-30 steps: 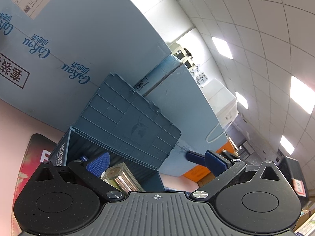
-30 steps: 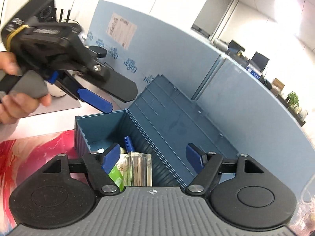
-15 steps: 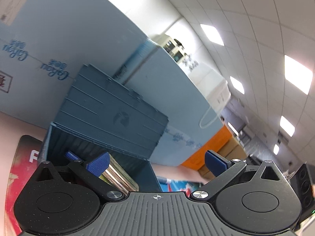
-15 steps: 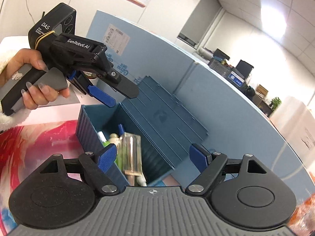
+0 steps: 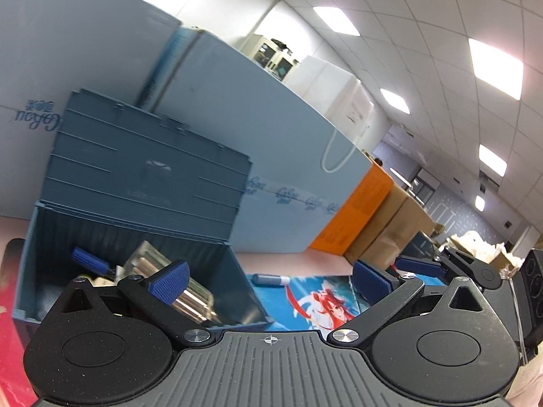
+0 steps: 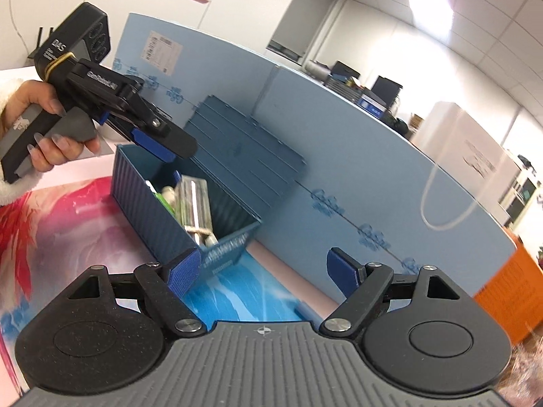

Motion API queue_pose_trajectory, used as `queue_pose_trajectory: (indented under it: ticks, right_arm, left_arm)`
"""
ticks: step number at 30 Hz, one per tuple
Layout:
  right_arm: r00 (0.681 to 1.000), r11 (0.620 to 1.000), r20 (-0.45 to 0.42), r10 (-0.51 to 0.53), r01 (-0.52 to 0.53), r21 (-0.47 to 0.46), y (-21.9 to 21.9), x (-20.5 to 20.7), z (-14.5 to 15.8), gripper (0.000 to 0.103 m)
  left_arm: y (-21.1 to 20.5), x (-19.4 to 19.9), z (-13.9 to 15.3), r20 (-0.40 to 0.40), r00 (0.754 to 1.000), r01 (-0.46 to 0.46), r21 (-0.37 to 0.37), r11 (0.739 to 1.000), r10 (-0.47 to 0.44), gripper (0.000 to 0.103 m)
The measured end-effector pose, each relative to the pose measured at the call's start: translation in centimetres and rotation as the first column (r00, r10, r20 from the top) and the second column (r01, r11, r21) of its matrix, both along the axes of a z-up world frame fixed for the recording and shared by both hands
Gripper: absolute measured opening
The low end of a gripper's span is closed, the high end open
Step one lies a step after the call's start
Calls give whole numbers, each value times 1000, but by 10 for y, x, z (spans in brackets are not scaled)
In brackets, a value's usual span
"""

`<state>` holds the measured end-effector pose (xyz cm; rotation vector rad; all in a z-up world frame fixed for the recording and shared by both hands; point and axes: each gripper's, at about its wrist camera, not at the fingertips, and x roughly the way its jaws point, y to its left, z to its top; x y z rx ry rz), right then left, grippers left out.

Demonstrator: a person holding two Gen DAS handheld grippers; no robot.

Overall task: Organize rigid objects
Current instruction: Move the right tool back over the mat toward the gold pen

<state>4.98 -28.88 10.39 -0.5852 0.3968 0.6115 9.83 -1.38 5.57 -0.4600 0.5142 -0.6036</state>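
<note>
A blue storage box (image 5: pixel 244 291) stands with its ribbed lid (image 5: pixel 146 169) tipped back. Inside lie a clear case with a metal cylinder (image 5: pixel 193 296) and a blue pen (image 5: pixel 90 259). My left gripper (image 5: pixel 269 283) is open and empty, just in front of the box's right end. A grey and blue marker (image 5: pixel 271 278) lies on the mat past the box. In the right wrist view my right gripper (image 6: pixel 263 273) is open and empty, off the box's (image 6: pixel 146 186) near corner. A hand holds the left gripper (image 6: pixel 163 146) above the box's far end.
Light blue foam boards (image 6: pixel 339 129) wall off the back of the table. An orange box (image 5: pixel 356 210) and brown cartons (image 5: pixel 397 220) stand further right. A printed mat (image 6: pixel 61 217) covers the table. My right gripper's fingers (image 5: pixel 420 266) show at the left wrist view's right edge.
Both views have swung right, so the box now sits further left. The right gripper has drawn back from over the box. The marker and the right gripper have come into the left wrist view.
</note>
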Motion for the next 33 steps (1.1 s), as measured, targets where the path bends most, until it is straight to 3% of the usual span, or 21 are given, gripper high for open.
queue_pose_trajectory:
  ticks: [13,33]
  right_arm:
    - [998,997,-7,-69,69,47,-56,-18,-16,84]
    - [984,989,-98,-147,146,-11,-116,-32,-57,84]
  left_arm:
    - [-70,-18,1,6,991,130,121,984,-131,103]
    - [-159,-18,-10,-47,967,255,164,953,-251,103]
